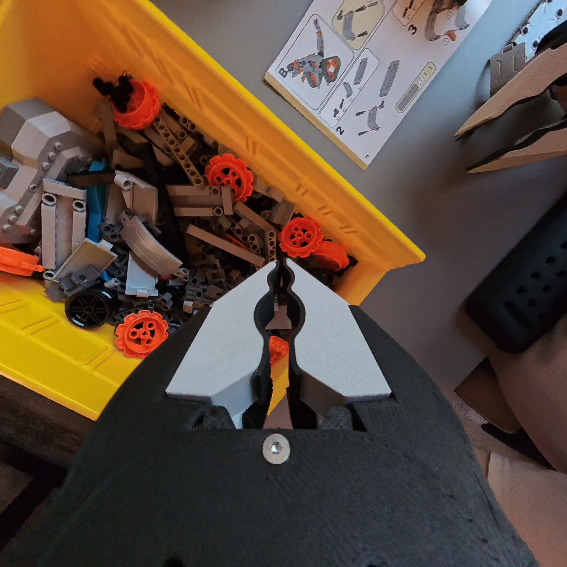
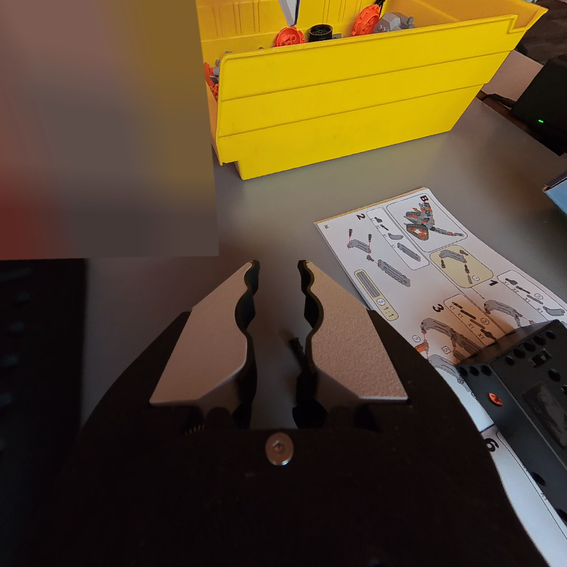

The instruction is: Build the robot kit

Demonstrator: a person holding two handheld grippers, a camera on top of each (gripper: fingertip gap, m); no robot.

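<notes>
Looks like a hobby desk setup: grey table with a yellow bin full of building-toy parts, instruction sheet lying right beside the bin.

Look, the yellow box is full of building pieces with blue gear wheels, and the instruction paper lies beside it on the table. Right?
Nearly. The gear wheels are orange, not blue, as the left wrist view shows. The yellow box does hold building pieces, and the instruction paper lies beside it on the table.

The yellow bin is cut off at 12 o'clock; a small black pin hides partly behind the right tool.
</notes>
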